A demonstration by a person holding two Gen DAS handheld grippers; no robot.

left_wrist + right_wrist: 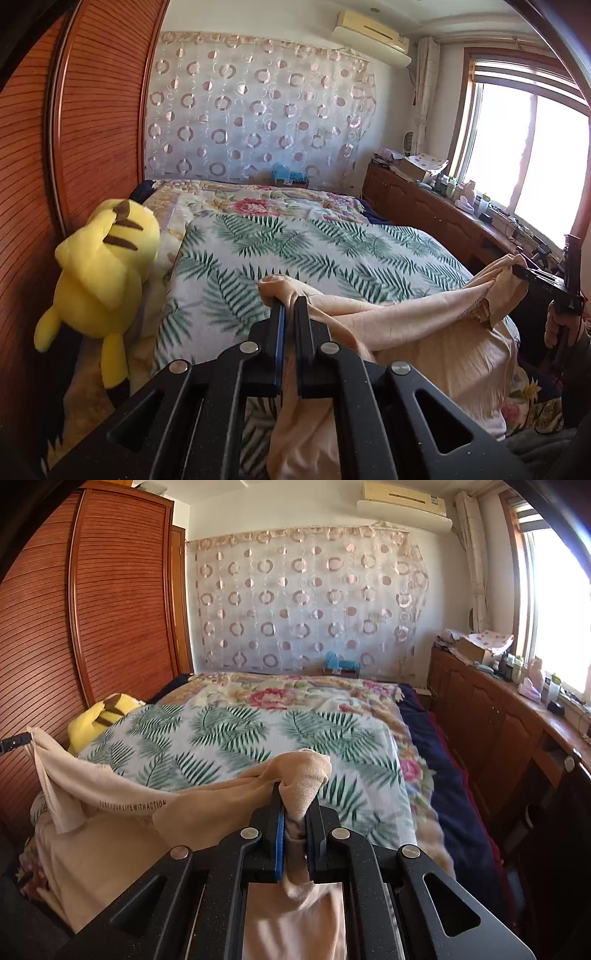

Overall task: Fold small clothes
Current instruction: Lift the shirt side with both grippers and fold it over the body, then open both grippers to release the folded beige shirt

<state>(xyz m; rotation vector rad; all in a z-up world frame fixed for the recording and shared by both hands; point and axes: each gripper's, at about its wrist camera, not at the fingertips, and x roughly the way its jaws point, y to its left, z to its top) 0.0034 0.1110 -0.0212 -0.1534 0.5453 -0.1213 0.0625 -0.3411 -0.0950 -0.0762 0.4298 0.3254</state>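
Peach garment (413, 321) hangs pinched between both grippers (above the bed).

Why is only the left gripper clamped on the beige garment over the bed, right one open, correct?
Not correct. The right gripper is also shut on the beige garment, as the right wrist view shows. The left gripper is clamped on it too, over the bed.

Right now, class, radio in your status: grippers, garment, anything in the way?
Left gripper and right gripper both shut on the beige garment, stretched between them above the leaf-print blanket. Yellow plush toy off to the side, nothing blocking.
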